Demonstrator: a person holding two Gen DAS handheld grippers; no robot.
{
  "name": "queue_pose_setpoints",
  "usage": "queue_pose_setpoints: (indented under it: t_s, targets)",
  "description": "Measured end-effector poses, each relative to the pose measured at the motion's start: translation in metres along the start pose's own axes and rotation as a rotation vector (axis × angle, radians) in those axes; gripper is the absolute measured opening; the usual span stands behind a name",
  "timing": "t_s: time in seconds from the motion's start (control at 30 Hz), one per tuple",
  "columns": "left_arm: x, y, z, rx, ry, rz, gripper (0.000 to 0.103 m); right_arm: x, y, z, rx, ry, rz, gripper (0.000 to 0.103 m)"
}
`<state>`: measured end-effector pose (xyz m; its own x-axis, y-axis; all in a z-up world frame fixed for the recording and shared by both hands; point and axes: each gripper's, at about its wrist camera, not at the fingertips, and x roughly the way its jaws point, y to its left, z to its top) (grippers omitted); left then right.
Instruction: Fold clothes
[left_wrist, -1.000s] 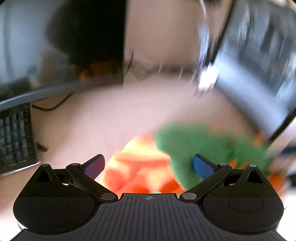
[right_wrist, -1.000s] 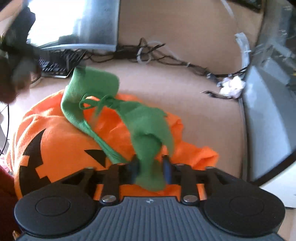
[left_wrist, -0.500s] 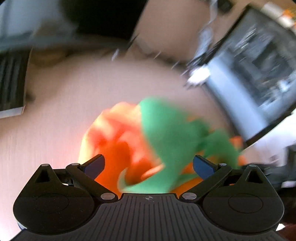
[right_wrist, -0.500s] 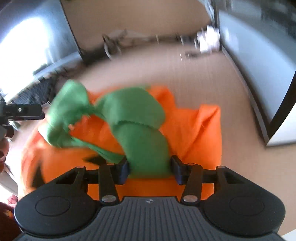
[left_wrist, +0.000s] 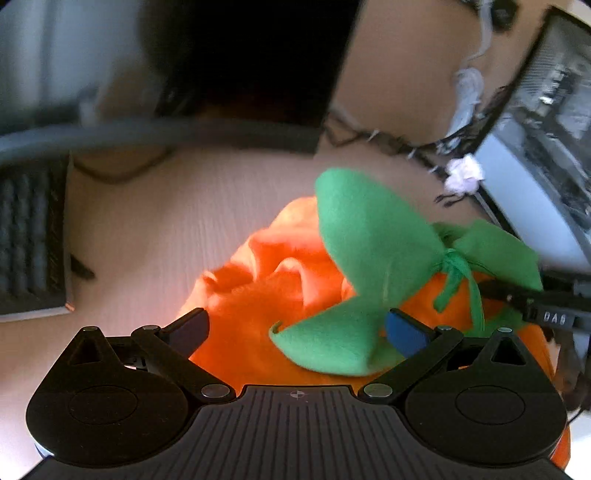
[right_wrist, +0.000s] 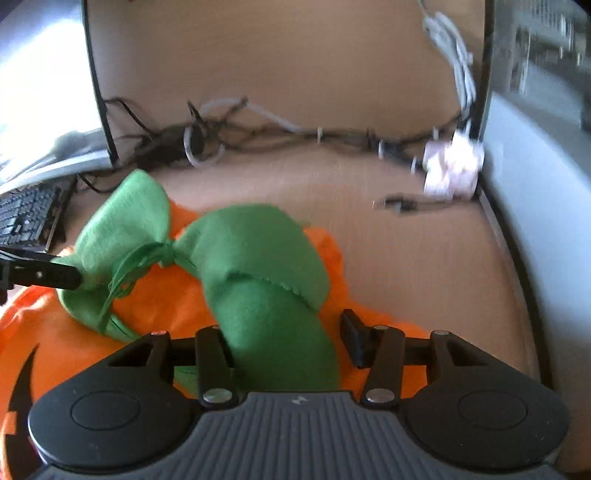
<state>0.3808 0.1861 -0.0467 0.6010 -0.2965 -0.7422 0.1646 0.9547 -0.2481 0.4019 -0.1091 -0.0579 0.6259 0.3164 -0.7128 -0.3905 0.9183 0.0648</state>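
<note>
Right tongs (right_wrist: 288, 338) are letting go: a second ago they pinched the green leaf (right_wrist: 273, 295) tight, now the jaws are spreading and the leaf lies loose between them, clear of the right pad at least. Left tongs (left_wrist: 295, 328) hang wide open over the costume (left_wrist: 258, 314), gripping nothing. The orange costume sits bunched mid-table (right_wrist: 406, 258), leaf collar flopped across its top, keyboard (right_wrist: 26, 218) off at the left edge. Looks like that flap is now laid over; the view's blurry, so fold quality is unclear.

The letters "DAB" show faintly on a black bar (left_wrist: 554, 317) at the right edge.
</note>
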Motion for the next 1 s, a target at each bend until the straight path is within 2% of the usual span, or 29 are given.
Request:
queue_pose_setpoints:
  t_s: [0.07, 0.17, 0.2, 0.27, 0.3, 0.37, 0.47, 0.57, 0.6, 0.67, 0.77, 0.83, 0.9, 1.0]
  targets:
    - [-0.018, -0.009, -0.016, 0.033, -0.006, -0.038, 0.103, -0.022, 0.005, -0.005, -0.056, -0.026, -0.022, 0.07]
    - [-0.037, -0.02, -0.044, 0.085, 0.014, -0.094, 0.103, -0.056, 0.024, -0.035, -0.115, -0.027, -0.016, 0.071]
    - [-0.035, -0.022, -0.057, 0.119, 0.043, -0.084, 0.103, -0.062, 0.03, -0.049, -0.12, -0.007, -0.003, 0.073]
    - [-0.028, -0.023, -0.08, 0.205, 0.085, 0.003, 0.103, -0.068, 0.04, -0.076, -0.141, 0.046, 0.006, 0.076]
    - [-0.026, -0.022, -0.088, 0.236, 0.098, 0.042, 0.103, -0.065, 0.044, -0.088, -0.168, 0.075, -0.023, 0.076]
    - [-0.03, -0.017, -0.091, 0.244, 0.1, 0.052, 0.103, -0.062, 0.047, -0.1, -0.19, 0.101, -0.111, 0.076]
    - [-0.048, -0.013, -0.085, 0.205, 0.049, -0.003, 0.103, -0.084, 0.038, -0.099, -0.059, 0.055, -0.133, 0.076]
    - [-0.051, -0.013, -0.089, 0.146, 0.047, -0.114, 0.103, -0.103, 0.023, -0.103, 0.122, 0.031, -0.123, 0.076]
    - [-0.051, -0.013, -0.092, 0.124, 0.055, -0.153, 0.103, -0.101, 0.019, -0.108, 0.182, 0.047, -0.12, 0.074]
    - [-0.049, -0.019, -0.104, 0.1, 0.072, -0.191, 0.103, -0.096, 0.021, -0.122, 0.249, 0.091, -0.098, 0.049]
    - [-0.043, -0.025, -0.119, 0.061, 0.086, -0.176, 0.103, -0.081, 0.028, -0.131, 0.221, 0.106, -0.085, 0.035]
    - [-0.036, -0.029, -0.122, 0.029, 0.083, -0.151, 0.103, -0.068, 0.031, -0.117, 0.158, 0.095, -0.07, 0.024]
    - [-0.027, -0.033, -0.12, 0.001, 0.076, -0.128, 0.103, -0.048, 0.03, -0.097, 0.091, 0.086, -0.063, 0.022]
    - [-0.025, -0.041, -0.113, -0.02, 0.064, -0.042, 0.103, -0.016, 0.025, -0.067, -0.015, 0.096, -0.077, 0.022]
